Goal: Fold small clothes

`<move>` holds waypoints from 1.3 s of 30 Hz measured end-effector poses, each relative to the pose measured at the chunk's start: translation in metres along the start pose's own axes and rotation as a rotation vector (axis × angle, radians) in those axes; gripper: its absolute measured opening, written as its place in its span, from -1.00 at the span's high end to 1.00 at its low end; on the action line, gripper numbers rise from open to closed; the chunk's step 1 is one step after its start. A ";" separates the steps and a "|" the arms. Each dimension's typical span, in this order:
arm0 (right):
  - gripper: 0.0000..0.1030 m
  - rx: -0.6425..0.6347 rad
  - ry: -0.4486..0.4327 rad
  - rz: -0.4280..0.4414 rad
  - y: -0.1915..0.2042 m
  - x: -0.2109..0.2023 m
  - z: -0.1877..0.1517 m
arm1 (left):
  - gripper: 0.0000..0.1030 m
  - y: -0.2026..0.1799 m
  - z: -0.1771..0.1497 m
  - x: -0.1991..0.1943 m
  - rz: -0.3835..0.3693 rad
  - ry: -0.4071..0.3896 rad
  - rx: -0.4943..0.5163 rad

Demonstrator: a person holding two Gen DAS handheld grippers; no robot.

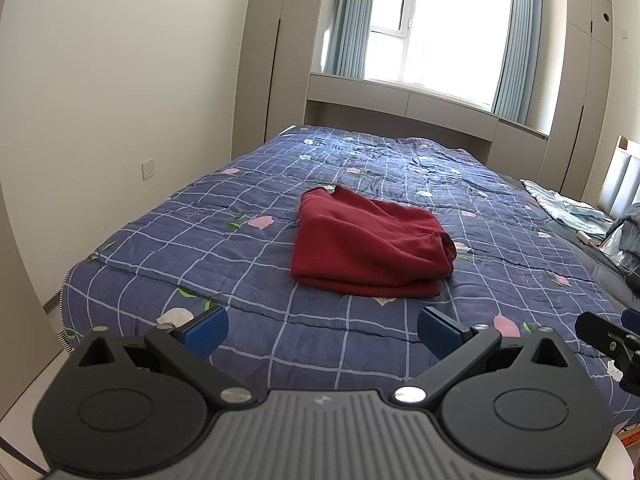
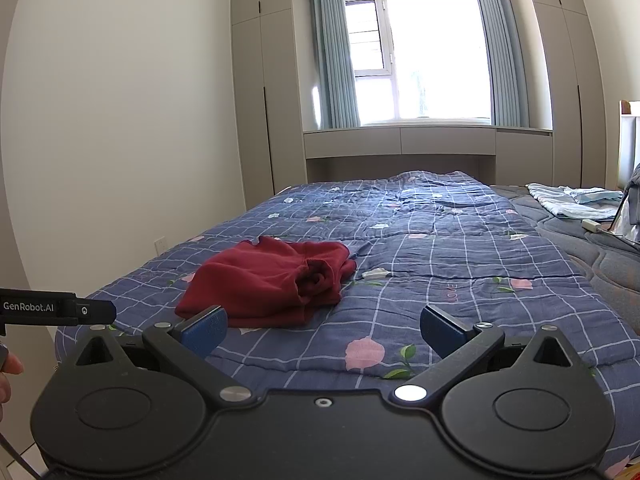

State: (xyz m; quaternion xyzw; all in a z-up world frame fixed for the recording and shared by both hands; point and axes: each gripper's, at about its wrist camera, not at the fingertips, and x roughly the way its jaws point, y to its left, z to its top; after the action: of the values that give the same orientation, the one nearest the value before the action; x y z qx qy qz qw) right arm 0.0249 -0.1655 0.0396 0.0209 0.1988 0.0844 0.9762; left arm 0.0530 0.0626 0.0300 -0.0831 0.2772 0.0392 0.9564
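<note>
A dark red garment (image 1: 368, 246) lies folded in a compact stack on the blue checked quilt (image 1: 240, 248), with a sleeve cuff showing at its right end. My left gripper (image 1: 322, 334) is open and empty, held back from the garment near the bed's front edge. In the right wrist view the red garment (image 2: 268, 282) lies ahead and to the left on the quilt (image 2: 440, 280). My right gripper (image 2: 324, 332) is open and empty, apart from the garment. The right gripper's tip shows at the right edge of the left wrist view (image 1: 612, 340).
A light blue cloth (image 2: 572, 200) and a grey bundle (image 1: 628, 232) lie at the bed's far right by the headboard. A wall (image 1: 100, 100) runs along the left side. Wardrobes (image 2: 264, 80) and a window (image 2: 420, 60) stand beyond the bed.
</note>
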 end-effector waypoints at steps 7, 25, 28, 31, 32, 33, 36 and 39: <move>-0.99 0.000 0.000 0.000 0.000 0.000 0.000 | -0.99 0.000 0.000 0.000 0.000 0.001 0.000; -0.99 0.000 0.001 0.000 0.000 0.000 0.000 | -0.99 0.000 -0.002 0.001 -0.001 0.004 0.001; -0.99 0.000 0.001 -0.001 0.001 0.000 0.000 | -0.99 0.000 -0.002 0.001 -0.001 0.004 0.001; -0.99 0.001 0.001 -0.001 0.001 0.000 0.000 | -0.99 0.000 -0.002 0.001 -0.001 0.004 0.001; -0.99 0.001 0.002 -0.001 0.001 0.000 0.000 | -0.99 0.000 -0.002 0.001 -0.001 0.004 0.001; -0.99 0.000 0.001 -0.001 0.001 0.000 0.000 | -0.99 0.000 -0.002 0.001 0.000 0.004 0.001; -0.99 0.000 0.001 -0.001 0.001 0.000 0.000 | -0.99 -0.001 -0.003 0.003 0.008 0.010 0.004; -0.99 0.000 0.002 0.000 0.001 0.000 0.001 | -0.99 -0.004 -0.004 0.003 0.037 0.016 0.015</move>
State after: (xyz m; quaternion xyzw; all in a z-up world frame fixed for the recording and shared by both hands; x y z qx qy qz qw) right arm 0.0254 -0.1647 0.0399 0.0209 0.1996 0.0842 0.9760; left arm 0.0539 0.0582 0.0259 -0.0712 0.2868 0.0540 0.9538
